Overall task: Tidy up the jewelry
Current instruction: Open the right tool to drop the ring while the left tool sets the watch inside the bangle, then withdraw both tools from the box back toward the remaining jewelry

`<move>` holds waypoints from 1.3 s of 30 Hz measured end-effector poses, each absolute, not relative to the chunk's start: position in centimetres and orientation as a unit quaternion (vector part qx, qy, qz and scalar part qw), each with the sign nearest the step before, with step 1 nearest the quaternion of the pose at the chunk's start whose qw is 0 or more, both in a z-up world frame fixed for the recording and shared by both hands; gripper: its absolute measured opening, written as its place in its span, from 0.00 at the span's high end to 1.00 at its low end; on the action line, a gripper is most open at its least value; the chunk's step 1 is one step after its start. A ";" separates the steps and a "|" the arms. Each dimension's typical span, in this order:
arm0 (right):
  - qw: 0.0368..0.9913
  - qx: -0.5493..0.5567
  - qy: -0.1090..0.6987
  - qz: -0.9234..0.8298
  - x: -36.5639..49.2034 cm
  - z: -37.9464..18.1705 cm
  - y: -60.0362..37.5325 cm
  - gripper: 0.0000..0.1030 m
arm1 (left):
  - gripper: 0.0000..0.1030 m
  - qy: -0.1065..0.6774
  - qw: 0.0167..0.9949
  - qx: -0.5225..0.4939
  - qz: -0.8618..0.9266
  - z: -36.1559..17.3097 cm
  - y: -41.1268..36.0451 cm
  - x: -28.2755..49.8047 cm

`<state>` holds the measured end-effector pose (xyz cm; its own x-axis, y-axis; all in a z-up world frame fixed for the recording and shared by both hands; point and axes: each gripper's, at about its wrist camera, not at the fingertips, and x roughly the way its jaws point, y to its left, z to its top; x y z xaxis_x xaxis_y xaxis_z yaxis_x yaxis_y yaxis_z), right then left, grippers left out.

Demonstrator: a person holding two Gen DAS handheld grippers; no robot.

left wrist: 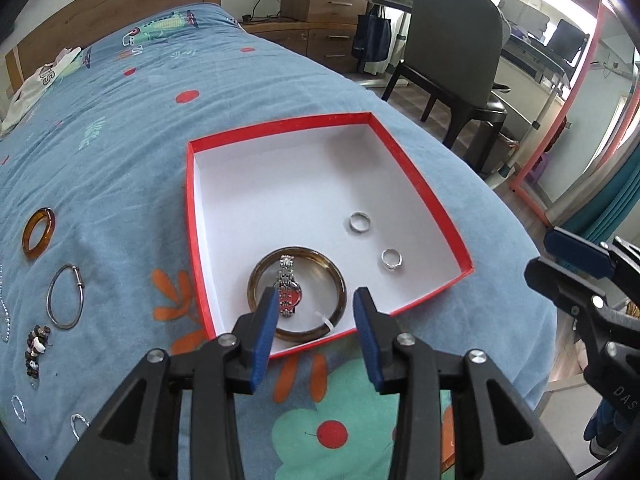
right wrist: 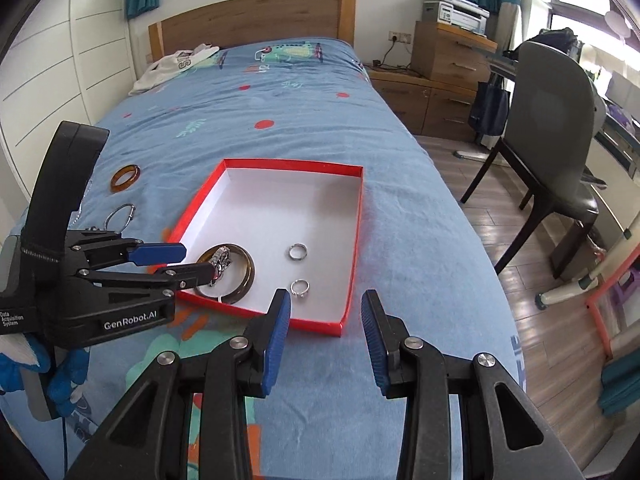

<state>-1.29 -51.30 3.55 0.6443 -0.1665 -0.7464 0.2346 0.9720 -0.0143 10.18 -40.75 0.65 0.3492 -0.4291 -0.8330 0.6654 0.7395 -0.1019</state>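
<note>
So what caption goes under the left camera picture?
Open left gripper above watch inside bangle in red box.

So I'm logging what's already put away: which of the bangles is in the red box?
The large dark brown bangle, lying in the red box around the silver watch. The small amber bangle and thin silver bangle lie on the blue bedspread.

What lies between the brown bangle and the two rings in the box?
Only bare white box floor between the bangle and rings, clearest in the left wrist view.

"GenRobot.AI" on left tongs point(right wrist: 182, 260), "DAS" on right tongs point(left wrist: 576, 264)
</note>
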 end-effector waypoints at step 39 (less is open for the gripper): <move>0.944 0.052 0.326 -0.022 -4.3 7.8 -39.0 0.59 | 0.64 0.379 0.904 0.035 -0.197 9.3 -10.2 4.4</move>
